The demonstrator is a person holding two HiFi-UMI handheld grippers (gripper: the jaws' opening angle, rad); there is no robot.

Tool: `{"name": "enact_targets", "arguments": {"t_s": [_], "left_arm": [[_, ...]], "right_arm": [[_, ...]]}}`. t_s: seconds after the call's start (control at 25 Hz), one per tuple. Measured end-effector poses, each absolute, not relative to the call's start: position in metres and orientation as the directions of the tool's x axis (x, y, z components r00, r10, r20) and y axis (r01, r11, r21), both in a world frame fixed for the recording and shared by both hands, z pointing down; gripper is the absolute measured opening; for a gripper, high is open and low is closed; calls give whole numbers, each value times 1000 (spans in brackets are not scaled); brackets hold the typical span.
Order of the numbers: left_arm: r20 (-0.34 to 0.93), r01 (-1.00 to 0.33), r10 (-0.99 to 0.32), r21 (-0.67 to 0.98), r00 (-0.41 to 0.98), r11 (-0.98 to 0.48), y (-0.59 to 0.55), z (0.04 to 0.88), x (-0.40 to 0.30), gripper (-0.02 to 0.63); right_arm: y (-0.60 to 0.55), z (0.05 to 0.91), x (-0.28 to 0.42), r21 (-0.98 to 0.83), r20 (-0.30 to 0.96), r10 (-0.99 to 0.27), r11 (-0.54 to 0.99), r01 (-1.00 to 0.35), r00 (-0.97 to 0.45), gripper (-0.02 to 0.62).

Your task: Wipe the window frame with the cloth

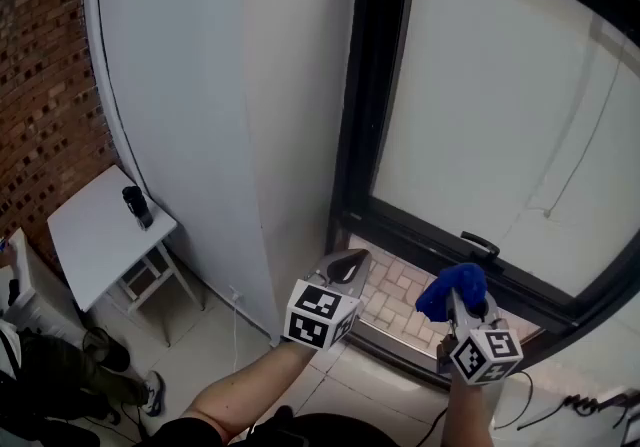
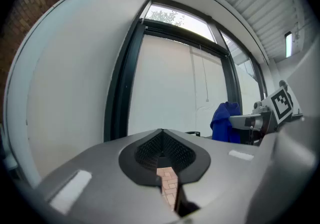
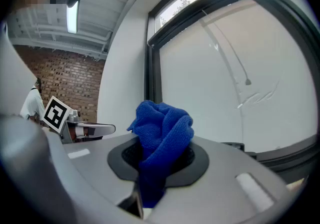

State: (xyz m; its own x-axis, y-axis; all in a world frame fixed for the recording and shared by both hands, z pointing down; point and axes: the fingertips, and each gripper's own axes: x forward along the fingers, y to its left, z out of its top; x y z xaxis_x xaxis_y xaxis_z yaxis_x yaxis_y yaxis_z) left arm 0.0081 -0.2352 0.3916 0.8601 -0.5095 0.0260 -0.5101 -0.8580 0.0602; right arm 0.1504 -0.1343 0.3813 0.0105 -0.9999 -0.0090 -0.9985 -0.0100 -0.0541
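Off to the left of your left gripper (image 1: pixel 347 263), well apart from it, a small white table (image 1: pixel 88 240) stands against the brick wall (image 1: pixel 40 85) with a dark upright object (image 1: pixel 137 206) on top. Between that table and the gripper runs a pale wall panel (image 1: pixel 200 85).

Your left gripper sits low, just beside the foot of the black window frame (image 1: pixel 360 85), above the near edge of the brick sill (image 1: pixel 398 293). In the left gripper view its jaws are drawn together with nothing between them (image 2: pixel 161 138); only a sliver of the brick sill shows through the slit below the tips.

To its right, near but apart, your right gripper (image 1: pixel 456 297) is clamped on the blue cloth (image 1: pixel 452 289). In the right gripper view the cloth (image 3: pixel 162 130) is bunched up and bulges out above the pads, with a tail pinched down between the jaws. From your head view the cloth lies in front of the frame's lower rail, just below the black window handle (image 1: pixel 480 245); you cannot tell whether it touches the rail.

Beyond and to the right of that gripper spreads the frosted pane (image 1: pixel 500 105).
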Motion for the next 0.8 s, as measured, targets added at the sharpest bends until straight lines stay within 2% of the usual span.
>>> {"name": "enact_targets", "arguments": {"t_s": [0.36,0.8], "left_arm": [[15,-531,-531,48,847,-846,-259,394,-22,-8],[8,-459,-459,26,888,-888,-274,393,-41,-8]], "right_arm": [[-185,392,95,-48,19,-997,70,-996,-71,77],[-220,396,58,-45,12,-999,29,-999,-29,77]]}}
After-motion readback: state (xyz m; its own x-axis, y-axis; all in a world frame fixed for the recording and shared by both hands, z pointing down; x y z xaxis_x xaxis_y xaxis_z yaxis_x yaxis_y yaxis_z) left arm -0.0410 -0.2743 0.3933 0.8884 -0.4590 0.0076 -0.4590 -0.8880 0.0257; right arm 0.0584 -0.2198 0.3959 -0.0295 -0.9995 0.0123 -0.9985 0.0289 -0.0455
